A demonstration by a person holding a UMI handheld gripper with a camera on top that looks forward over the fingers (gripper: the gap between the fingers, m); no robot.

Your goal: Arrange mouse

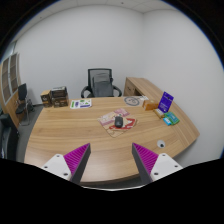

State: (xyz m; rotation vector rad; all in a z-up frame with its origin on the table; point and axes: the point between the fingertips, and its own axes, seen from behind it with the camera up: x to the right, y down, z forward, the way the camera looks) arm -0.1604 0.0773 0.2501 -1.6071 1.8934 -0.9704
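A dark mouse [119,122] lies on a pinkish mouse mat [119,120] in the middle of a large wooden table [70,135], well beyond my fingers. My gripper [112,160] is open and empty, held above the table's near edge. Its two fingers with magenta pads [76,157] stand wide apart with bare tabletop between them.
A purple box [166,101] and a teal item [171,118] stand at the table's right. Papers [82,103] lie at the far side. A black office chair [100,82] stands behind the table. Boxes [56,97] sit at the far left, near a shelf [12,80].
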